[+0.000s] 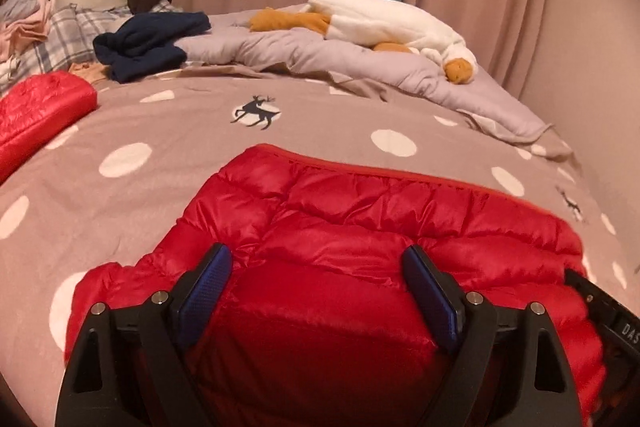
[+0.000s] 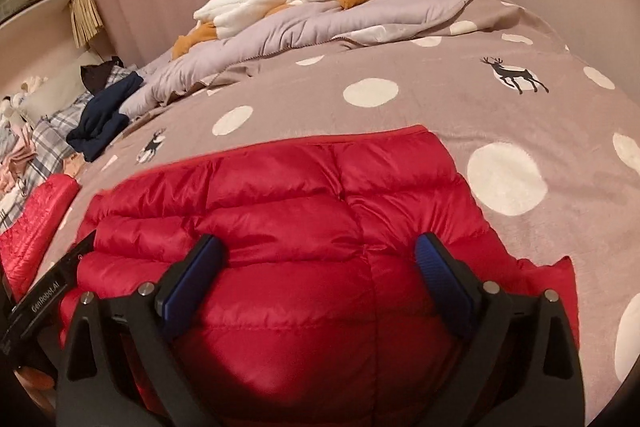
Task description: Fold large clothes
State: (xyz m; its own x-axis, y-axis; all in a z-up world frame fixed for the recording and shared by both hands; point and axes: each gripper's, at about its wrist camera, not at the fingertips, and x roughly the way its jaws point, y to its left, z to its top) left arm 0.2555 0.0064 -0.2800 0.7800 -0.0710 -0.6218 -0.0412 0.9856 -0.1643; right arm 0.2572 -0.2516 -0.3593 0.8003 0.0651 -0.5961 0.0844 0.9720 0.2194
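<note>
A red puffy down jacket (image 1: 360, 211) lies folded on the dotted bedspread (image 1: 160, 195), its hem edge toward the far side. My left gripper (image 1: 317, 255) stands wide open over the jacket's near left part, and a bulge of red fabric rises between its blue pads (image 1: 204, 291). My right gripper (image 2: 318, 241) is likewise wide open over the jacket (image 2: 280, 187) near its right side, with fabric between the pads (image 2: 440, 279). Each gripper's black body shows at the edge of the other's view. Whether the pads press the fabric is unclear.
A second red quilted piece (image 1: 36, 107) lies at the left. Behind it are a navy garment (image 1: 148, 43) and a pile of clothes on plaid bedding. A lilac quilt (image 1: 320, 55) with a white goose plush (image 1: 384, 23) fills the far side, before pink curtains.
</note>
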